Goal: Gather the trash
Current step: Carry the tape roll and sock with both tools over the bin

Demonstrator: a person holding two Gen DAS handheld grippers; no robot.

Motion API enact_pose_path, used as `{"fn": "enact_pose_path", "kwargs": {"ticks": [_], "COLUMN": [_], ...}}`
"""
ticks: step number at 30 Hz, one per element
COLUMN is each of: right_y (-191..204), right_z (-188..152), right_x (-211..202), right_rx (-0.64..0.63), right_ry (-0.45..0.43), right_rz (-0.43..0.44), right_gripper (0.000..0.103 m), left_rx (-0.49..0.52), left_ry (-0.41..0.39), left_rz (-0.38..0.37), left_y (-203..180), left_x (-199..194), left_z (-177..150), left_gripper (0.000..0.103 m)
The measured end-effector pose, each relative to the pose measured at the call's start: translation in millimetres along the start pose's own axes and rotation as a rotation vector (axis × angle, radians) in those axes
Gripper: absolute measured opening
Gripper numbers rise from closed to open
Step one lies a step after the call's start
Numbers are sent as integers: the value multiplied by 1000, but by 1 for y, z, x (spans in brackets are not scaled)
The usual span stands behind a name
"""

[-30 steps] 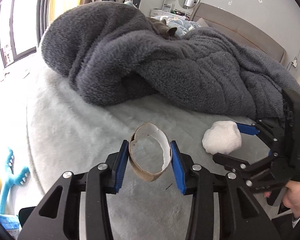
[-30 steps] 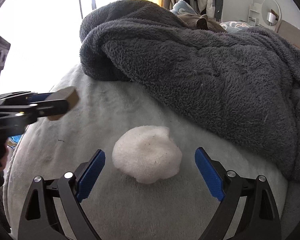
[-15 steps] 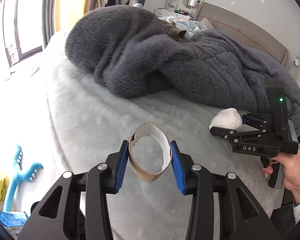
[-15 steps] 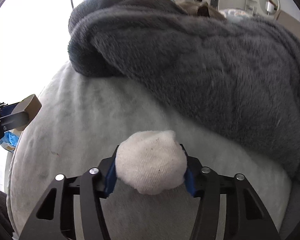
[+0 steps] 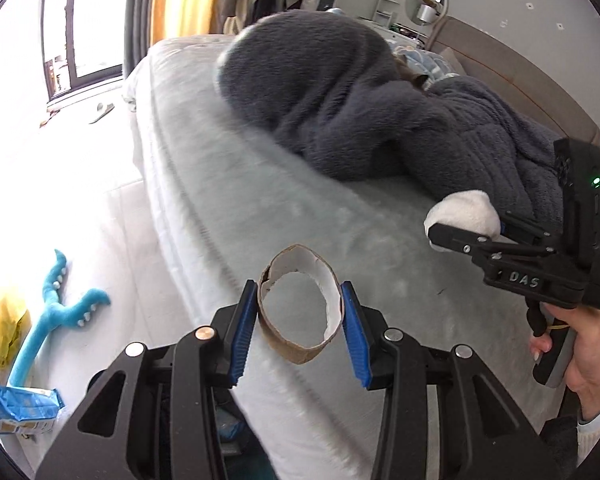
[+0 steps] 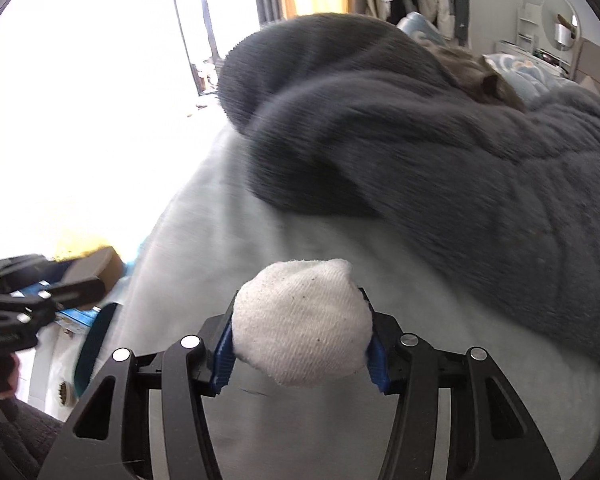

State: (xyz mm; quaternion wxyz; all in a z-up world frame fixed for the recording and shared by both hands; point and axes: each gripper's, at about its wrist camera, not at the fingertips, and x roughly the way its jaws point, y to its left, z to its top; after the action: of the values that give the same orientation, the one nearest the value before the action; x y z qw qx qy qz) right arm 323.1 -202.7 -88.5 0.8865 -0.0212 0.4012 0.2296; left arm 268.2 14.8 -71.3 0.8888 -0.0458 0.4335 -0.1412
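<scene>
A squashed brown cardboard tube (image 5: 292,354) with a white lining sits between the blue pads of my left gripper (image 5: 300,304), which is shut on it above the bed's edge. My right gripper (image 6: 300,340) is shut on a white balled-up wad (image 6: 300,320), held clear above the pale bed sheet (image 6: 260,232). In the left wrist view the right gripper (image 5: 466,226) shows at the right with the wad (image 5: 462,210) in it and a hand on its grip. The left gripper (image 6: 88,276) with the tube (image 6: 104,262) shows at the left edge of the right wrist view.
A bulky dark grey fleece blanket (image 5: 360,112) covers the far half of the bed (image 5: 280,200). On the floor to the left lie a blue plush toy (image 5: 56,308), a yellow bag (image 5: 0,320) and a blue packet (image 5: 20,408). A headboard (image 5: 520,72) stands behind.
My right gripper closed on the white wad and lifted it off the sheet. Both grippers drew back from the blanket toward the bed's edge; the left kept its hold on the tube.
</scene>
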Motion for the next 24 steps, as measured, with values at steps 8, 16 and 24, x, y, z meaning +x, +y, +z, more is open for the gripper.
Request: {"fn": "enact_pose_path", "kwargs": {"ticks": [8, 16, 24], "right_y": [51, 84, 136], "right_z": [8, -15, -32], "right_x": [6, 21, 17], "right_rx": [-60, -19, -77], "right_ry": [-26, 16, 14], "right_rz": [38, 67, 107], "right_gripper": [54, 54, 54], "left_rx": [-71, -105, -184], "left_ry": [22, 57, 65], "left_rz": [21, 55, 70], "left_y": [38, 66, 95], "left_x": [-13, -20, -32], "left_z": [-19, -49, -76], "left_gripper": [44, 44, 44]}}
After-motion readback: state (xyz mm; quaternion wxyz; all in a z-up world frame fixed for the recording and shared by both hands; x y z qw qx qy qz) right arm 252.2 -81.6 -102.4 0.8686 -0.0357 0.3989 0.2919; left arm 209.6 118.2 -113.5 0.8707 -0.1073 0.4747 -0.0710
